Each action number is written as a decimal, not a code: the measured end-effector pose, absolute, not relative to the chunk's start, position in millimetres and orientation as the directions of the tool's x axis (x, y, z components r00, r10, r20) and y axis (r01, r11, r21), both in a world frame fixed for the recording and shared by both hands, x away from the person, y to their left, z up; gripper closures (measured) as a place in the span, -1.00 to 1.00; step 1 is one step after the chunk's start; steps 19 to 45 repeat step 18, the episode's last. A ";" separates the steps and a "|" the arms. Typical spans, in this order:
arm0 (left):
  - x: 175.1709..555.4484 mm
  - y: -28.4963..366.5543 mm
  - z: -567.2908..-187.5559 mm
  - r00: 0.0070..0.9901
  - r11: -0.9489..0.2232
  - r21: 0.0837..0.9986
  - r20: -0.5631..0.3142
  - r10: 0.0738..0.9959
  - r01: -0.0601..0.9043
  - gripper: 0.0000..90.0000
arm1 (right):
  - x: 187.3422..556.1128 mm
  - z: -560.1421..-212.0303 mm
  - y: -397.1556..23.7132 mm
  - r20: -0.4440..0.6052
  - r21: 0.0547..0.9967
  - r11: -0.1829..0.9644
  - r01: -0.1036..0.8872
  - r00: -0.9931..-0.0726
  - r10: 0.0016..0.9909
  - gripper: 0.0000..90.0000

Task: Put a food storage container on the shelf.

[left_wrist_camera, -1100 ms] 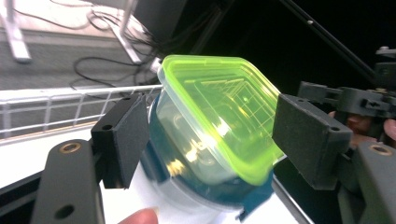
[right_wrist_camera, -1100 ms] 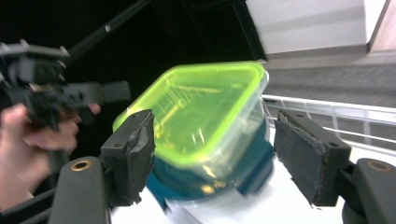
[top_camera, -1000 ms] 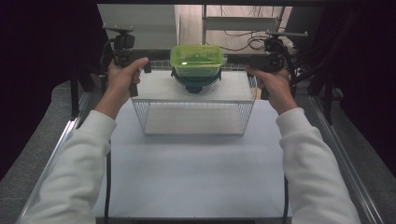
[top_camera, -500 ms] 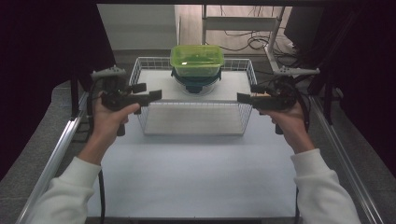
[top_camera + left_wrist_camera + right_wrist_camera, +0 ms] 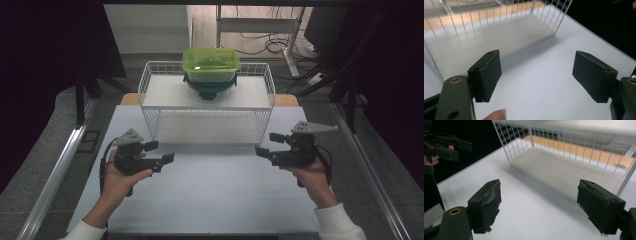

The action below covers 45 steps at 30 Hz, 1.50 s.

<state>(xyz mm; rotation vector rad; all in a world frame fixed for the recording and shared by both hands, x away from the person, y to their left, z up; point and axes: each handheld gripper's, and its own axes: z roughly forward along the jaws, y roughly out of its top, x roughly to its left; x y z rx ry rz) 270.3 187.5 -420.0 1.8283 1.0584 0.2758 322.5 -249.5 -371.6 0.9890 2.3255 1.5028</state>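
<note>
Your left tool (image 5: 159, 152) and right tool (image 5: 268, 144) hang with jaws apart (nothing between them), just short of the wire basket (image 5: 207, 131) ahead.

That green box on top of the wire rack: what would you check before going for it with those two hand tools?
1. Left gripper fingers apart with nothing between them: ok.
2. Right gripper fingers apart and empty: ok.
3. Green box sits level on the dark bowl under it: ok.
4. Bowl rests on top of the wire rack, near its far edge: ok.
5. White table between grippers and rack is free of obstacles: ok.
6. Box lid latched: cannot tell.
7. Right finger pads look frayed; grip quality: cannot tell.
</note>
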 end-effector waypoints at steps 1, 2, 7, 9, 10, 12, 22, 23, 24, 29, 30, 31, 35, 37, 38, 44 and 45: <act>269.0 187.5 -425.3 0.592 -0.153 0.820 -0.255 0.764 0.551 -0.50 | 320.0 -379.3 -249.0 0.176 0.859 0.277 0.431 -0.755 0.631 -0.58; 269.0 187.5 -425.3 0.592 -0.153 0.820 -0.255 0.764 0.551 -0.50 | 319.0 -383.2 -248.4 0.173 0.853 0.287 0.437 -0.754 0.634 -0.58; 268.9 186.9 -446.2 0.576 -0.170 0.791 -0.260 0.775 0.587 -0.52 | 318.0 -399.3 -244.3 0.174 0.839 0.302 0.452 -0.750 0.638 -0.59; 268.8 187.2 -446.3 0.577 -0.166 0.795 -0.262 0.774 0.584 -0.52 | 317.3 -399.3 -243.7 0.172 0.839 0.306 0.451 -0.751 0.637 -0.59; 268.8 187.2 -446.3 0.577 -0.166 0.795 -0.262 0.774 0.584 -0.52 | 316.7 -398.6 -244.2 0.169 0.844 0.301 0.444 -0.752 0.637 -0.59; 268.9 187.4 -446.9 0.577 -0.168 0.798 -0.256 0.776 0.579 -0.53 | 315.3 -397.9 -245.4 0.169 0.850 0.293 0.438 -0.753 0.636 -0.59; 274.1 179.6 -459.3 0.576 -0.218 0.788 -0.202 0.792 0.576 -0.58 | 310.6 -403.2 -252.3 0.158 0.876 0.259 0.408 -0.748 0.645 -0.63; 274.1 179.6 -459.3 0.576 -0.218 0.788 -0.202 0.792 0.576 -0.58 | 310.6 -403.2 -252.3 0.158 0.876 0.259 0.408 -0.748 0.645 -0.63; 274.1 179.6 -459.3 0.576 -0.218 0.788 -0.202 0.792 0.576 -0.58 | 310.6 -403.2 -252.3 0.158 0.876 0.259 0.408 -0.748 0.645 -0.63; 274.1 179.6 -459.3 0.576 -0.218 0.788 -0.202 0.792 0.576 -0.58 | 310.6 -403.2 -252.3 0.158 0.876 0.259 0.408 -0.748 0.645 -0.63; 274.1 179.6 -459.3 0.576 -0.218 0.788 -0.202 0.792 0.576 -0.58 | 310.6 -403.2 -252.3 0.158 0.876 0.259 0.408 -0.748 0.645 -0.63; 274.1 179.6 -459.3 0.576 -0.218 0.788 -0.202 0.792 0.576 -0.58 | 310.6 -403.2 -252.3 0.158 0.876 0.259 0.408 -0.748 0.645 -0.63; 274.1 179.6 -459.3 0.576 -0.218 0.788 -0.202 0.792 0.576 -0.58 | 310.6 -403.2 -252.3 0.158 0.876 0.259 0.408 -0.748 0.645 -0.63; 274.1 179.6 -459.3 0.576 -0.218 0.788 -0.202 0.792 0.576 -0.58 | 310.6 -403.2 -252.3 0.158 0.876 0.259 0.408 -0.748 0.645 -0.63; 274.1 179.6 -459.3 0.576 -0.218 0.788 -0.202 0.792 0.576 -0.58 | 310.6 -403.2 -252.3 0.158 0.876 0.259 0.408 -0.748 0.645 -0.63; 274.1 179.6 -459.3 0.576 -0.218 0.788 -0.202 0.792 0.576 -0.58 | 310.6 -403.2 -252.3 0.158 0.876 0.259 0.408 -0.748 0.645 -0.63; 274.1 179.6 -459.3 0.576 -0.218 0.788 -0.202 0.792 0.576 -0.58 | 310.6 -403.2 -252.3 0.158 0.876 0.259 0.408 -0.748 0.645 -0.63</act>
